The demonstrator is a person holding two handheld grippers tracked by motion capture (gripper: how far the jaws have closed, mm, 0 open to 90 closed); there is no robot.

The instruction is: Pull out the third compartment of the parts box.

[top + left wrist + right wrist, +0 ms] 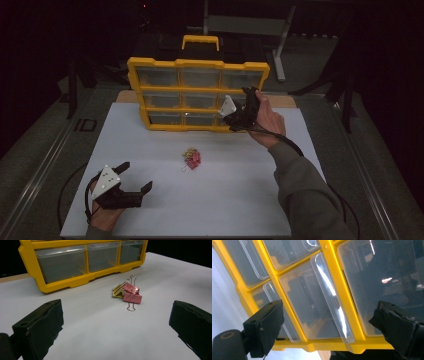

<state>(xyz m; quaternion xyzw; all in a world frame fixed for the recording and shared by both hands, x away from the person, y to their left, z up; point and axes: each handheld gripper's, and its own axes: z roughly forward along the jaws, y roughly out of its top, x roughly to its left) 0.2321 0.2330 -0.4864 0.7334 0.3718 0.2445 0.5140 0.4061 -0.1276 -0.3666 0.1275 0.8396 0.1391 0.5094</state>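
Low at the near left of the white table [210, 200], left tool [136, 177] resting with jaws spread wide and nothing between them, aimed toward the small heap of binder clips [191, 158] lying near the table's middle, well apart from either tool. Seen closer from the left gripper view: two pink clips [132, 293] stacked against a gold one [118, 291], wire handles sticking out front and back. Likely light, stiff and springy, prone to sliding on the smooth sheet and to lifting as a tangled clump; best pinched across one folded metal body from the sides rather than by the thin wire loops, which would probably swivel and slip. Farther back, the yellow drawer organizer [197, 64] standing upright on the table's far edge, its clear drawers apparently shut. At its lower right, right tool [239, 111] up against the drawer fronts, jaws gaping and holding nothing, straddling a clear drawer [317, 305] of hard, glossy plastic; probably slick on its face, so better hooked at the raised pull lip [329, 297] and drawn straight out.
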